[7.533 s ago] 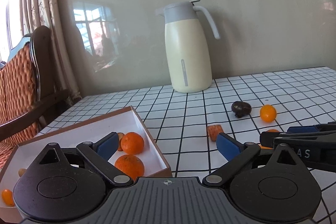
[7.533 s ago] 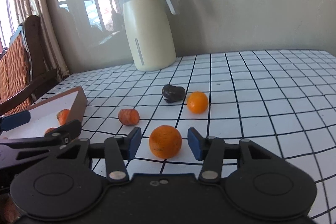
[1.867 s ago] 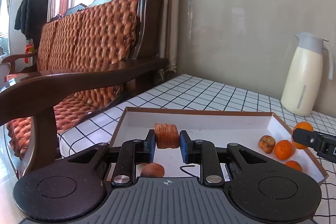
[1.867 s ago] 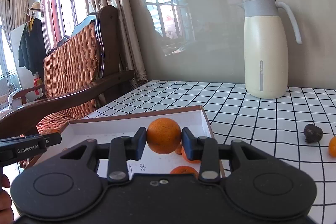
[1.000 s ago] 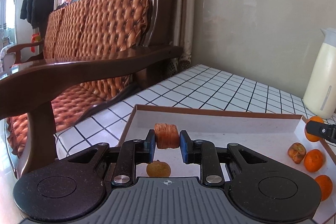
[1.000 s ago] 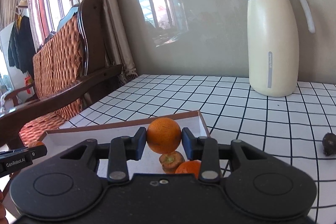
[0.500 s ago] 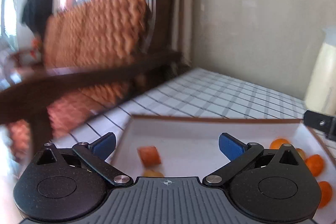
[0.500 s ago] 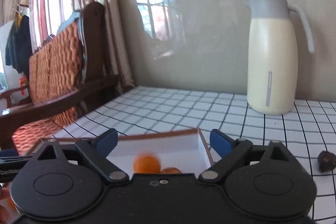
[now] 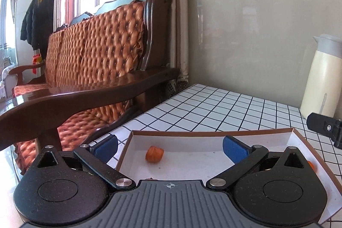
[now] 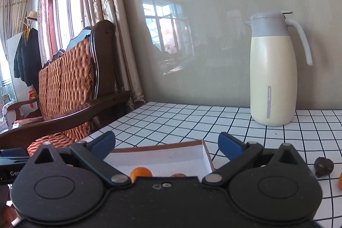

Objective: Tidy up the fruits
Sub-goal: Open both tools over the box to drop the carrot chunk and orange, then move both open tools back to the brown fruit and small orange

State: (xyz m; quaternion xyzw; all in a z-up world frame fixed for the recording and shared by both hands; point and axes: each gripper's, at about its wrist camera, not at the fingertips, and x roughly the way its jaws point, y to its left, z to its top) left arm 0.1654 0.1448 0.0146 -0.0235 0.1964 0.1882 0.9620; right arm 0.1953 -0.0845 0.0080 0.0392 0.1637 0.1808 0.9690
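Observation:
A shallow brown-rimmed white box point(image 9: 209, 133) lies on the checked table. My left gripper point(image 9: 170, 145) is open and empty above its left end; a small ridged orange fruit point(image 9: 154, 154) lies in the box below it. My right gripper point(image 10: 166, 145) is open and empty above the box's right end point(image 10: 206, 154); an orange point(image 10: 141, 173) and part of another fruit point(image 10: 178, 175) lie in the box under it. A dark fruit point(image 10: 323, 166) and an orange fruit point(image 10: 340, 180) lie on the table to the right. The right gripper's tip point(image 9: 325, 127) shows in the left wrist view.
A cream jug with a grey lid point(image 10: 272, 78) stands at the back by the wall. A wooden sofa with orange cushions point(image 9: 96, 52) stands left of the table; its arm point(image 9: 85, 95) runs close to the table edge.
Both grippers opened about half a second ago and dropped their fruit into the box: the left let go of the ridged orange fruit, the right let go of the orange. Both have since risen slightly.

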